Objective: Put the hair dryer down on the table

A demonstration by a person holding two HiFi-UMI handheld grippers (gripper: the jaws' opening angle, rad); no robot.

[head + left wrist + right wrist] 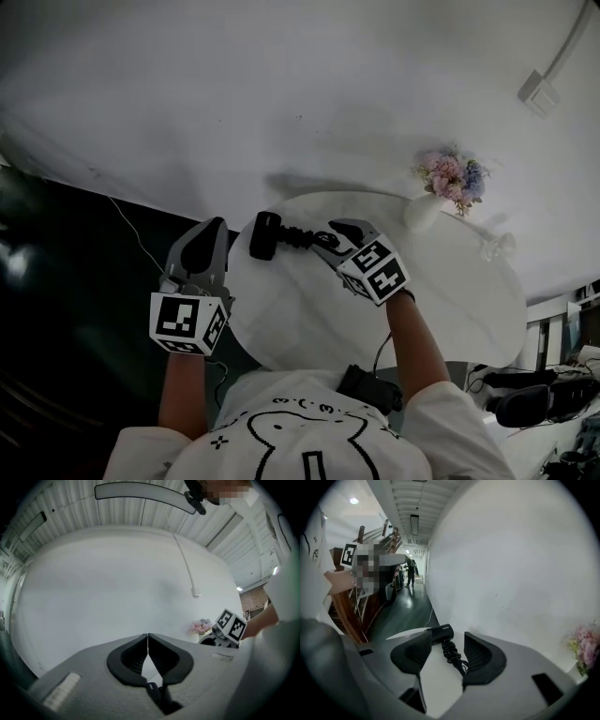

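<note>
**Q:** Currently, where is the dryer (266,234)?

**A:** Upper centre of the head view. It lies on the table (450,281) near the left rim, with its bundled cord (296,237) trailing toward the right gripper (323,239).

**Q:** Right gripper condition?

**A:** Jaws wide, one on each side of the cord, with no clamping. The table appears to bear the dryer's weight. This fits either a finished release or an approach to grasp.

**Q:** Left gripper (208,230)?

**A:** Jaws together, nothing between them. It hangs at centre left, off the table's rim, probably to stay clear of the working side.
</note>
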